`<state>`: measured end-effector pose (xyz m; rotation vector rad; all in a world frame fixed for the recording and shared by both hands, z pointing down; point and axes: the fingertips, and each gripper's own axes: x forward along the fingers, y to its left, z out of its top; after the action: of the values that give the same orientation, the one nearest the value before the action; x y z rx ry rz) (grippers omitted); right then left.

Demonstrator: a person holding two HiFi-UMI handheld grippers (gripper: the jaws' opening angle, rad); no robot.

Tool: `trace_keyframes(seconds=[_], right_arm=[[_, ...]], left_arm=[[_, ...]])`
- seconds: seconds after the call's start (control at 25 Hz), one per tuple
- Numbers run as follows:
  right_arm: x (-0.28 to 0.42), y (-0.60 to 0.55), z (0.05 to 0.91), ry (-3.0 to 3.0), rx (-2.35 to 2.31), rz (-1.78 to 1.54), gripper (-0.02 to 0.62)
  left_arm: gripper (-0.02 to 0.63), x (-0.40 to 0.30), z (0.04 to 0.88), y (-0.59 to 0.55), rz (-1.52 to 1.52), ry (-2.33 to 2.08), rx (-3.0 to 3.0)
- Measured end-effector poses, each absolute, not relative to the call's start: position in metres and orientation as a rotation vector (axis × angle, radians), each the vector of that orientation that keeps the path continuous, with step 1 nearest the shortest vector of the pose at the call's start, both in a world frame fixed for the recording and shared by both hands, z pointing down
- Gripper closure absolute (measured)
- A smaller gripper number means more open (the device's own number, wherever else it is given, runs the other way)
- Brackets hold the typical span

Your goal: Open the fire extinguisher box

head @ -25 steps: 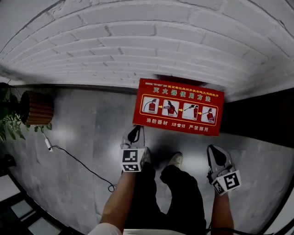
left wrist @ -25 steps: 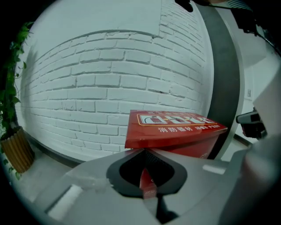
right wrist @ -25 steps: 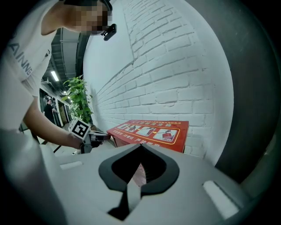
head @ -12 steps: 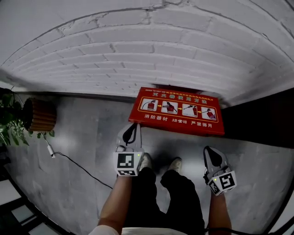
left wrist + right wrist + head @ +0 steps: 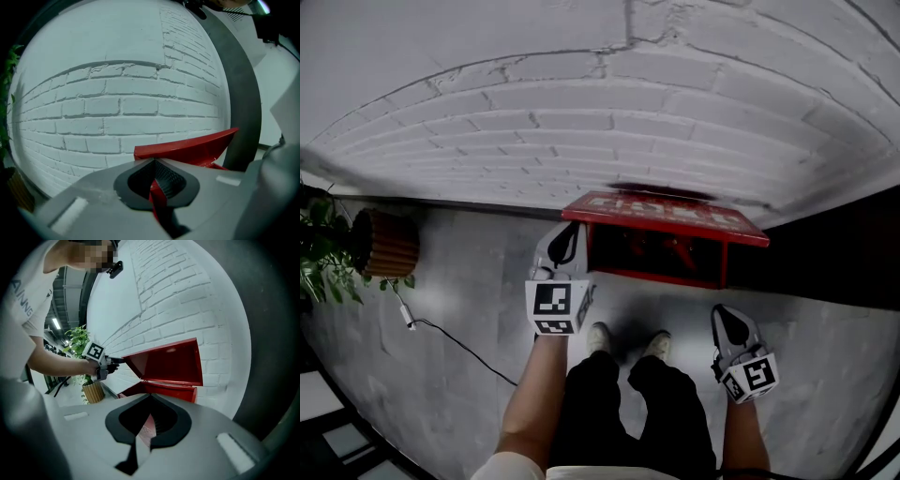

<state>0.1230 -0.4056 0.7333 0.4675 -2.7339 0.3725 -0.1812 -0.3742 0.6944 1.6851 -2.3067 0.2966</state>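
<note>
The inside of the fire extinguisher box point(image 5: 657, 275) lies in shadow in the head view, and what it holds cannot be made out. In the left gripper view the box body is mostly hidden behind the gripper. A potted plant point(image 5: 319, 253) at 9 o'clock is cut off by the frame edge.

A white-painted brick wall point(image 5: 609, 122) meets a grey polished floor point(image 5: 469, 281). A thin cable point(image 5: 459, 342) trails over the floor at 8 o'clock.

The red box sits on the floor against the wall, at 12 o'clock from the person's shoes point(image 5: 598, 336). Its lid point(image 5: 666, 214) is tilted up off the box. The left gripper point(image 5: 567, 249) has its jaws pinching the lid's left front corner. The right gripper point(image 5: 729, 321) hangs at 5 o'clock from the box, apart from it, with its jaws pressed together on nothing.
</note>
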Motion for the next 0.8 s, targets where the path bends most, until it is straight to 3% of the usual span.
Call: trace_keyframes(seconds=[0.48, 0.8], right_arm=[[0.134, -0.419, 0.724, -2.742, 0.497, 0.380, 0.588], [0.134, -0.421, 0.723, -2.741, 0.505, 0.381, 0.588]], left_arm=[[0.601, -0.220, 0.664, -0.443, 0.268, -2.393, 1.743], [0.601, -0.200, 0.664, -0.439, 0.273, -2.355, 1.770]])
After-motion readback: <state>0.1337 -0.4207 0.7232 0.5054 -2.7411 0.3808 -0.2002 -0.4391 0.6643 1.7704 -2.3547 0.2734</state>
